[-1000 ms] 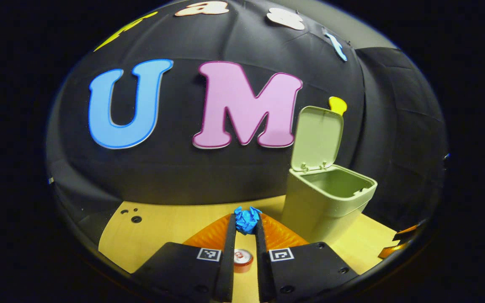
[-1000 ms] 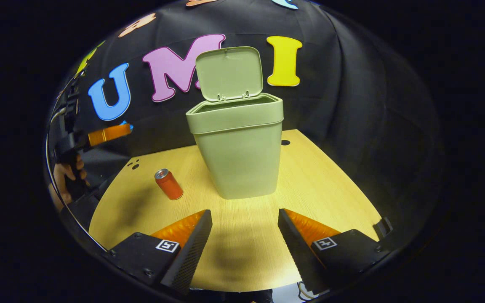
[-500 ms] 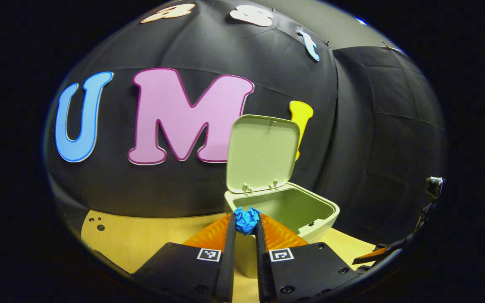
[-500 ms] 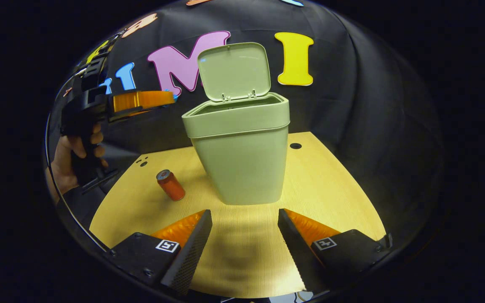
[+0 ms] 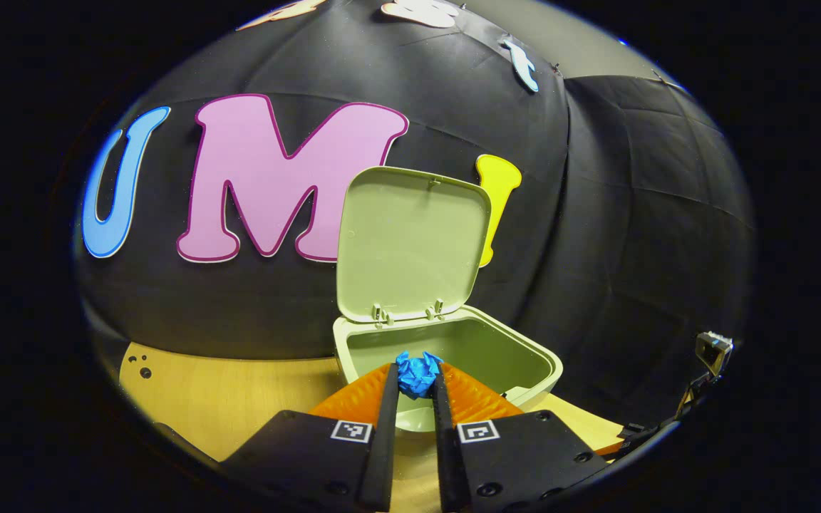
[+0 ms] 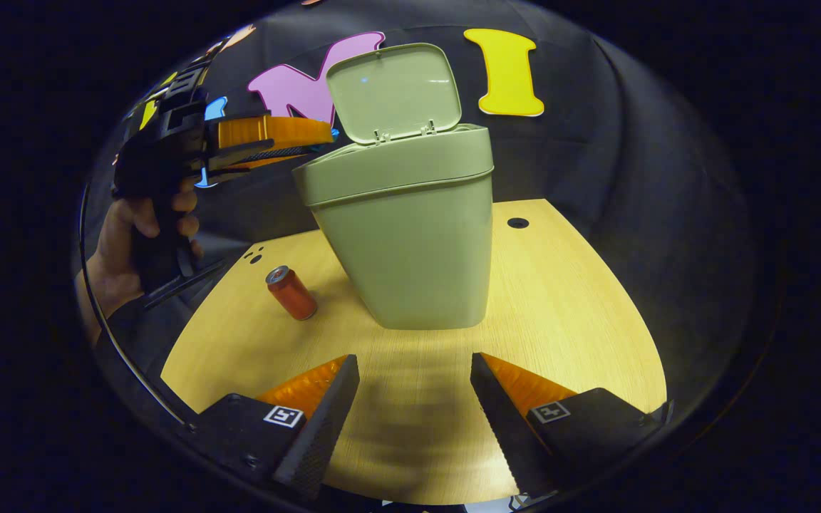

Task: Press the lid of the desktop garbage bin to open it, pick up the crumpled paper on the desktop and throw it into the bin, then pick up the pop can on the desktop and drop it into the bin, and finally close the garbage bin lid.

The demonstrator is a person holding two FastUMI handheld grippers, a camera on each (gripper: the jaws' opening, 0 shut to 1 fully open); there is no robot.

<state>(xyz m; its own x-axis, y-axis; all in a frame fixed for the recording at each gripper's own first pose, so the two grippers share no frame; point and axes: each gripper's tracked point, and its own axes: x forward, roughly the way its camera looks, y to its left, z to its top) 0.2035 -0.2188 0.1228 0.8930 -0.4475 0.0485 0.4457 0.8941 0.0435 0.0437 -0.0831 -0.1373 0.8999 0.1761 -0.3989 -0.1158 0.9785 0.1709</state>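
Observation:
A pale green bin [image 6: 410,242] stands mid-table with its lid [image 6: 393,91] swung up and back. My left gripper [image 5: 416,381] is shut on a crumpled blue paper [image 5: 416,372], held just above the bin's near rim [image 5: 410,420] over its open mouth. In the right gripper view, that left gripper [image 6: 271,139] reaches in from the left at rim height, a hand [image 6: 122,242] holding it. A red pop can [image 6: 291,292] lies tilted on the table left of the bin. My right gripper [image 6: 414,381] hangs open above the table in front of the bin.
The light wooden table [image 6: 567,313] has small holes at its back left [image 6: 254,255] and back right [image 6: 517,223]. Black cloth walls close it in behind and at the sides. My right gripper [image 5: 710,353] shows at the far right edge of the left gripper view.
My left gripper carried the blue paper right and up, from beside the bin to over its open mouth. The right gripper drifted slightly closer to the bin, staying open.

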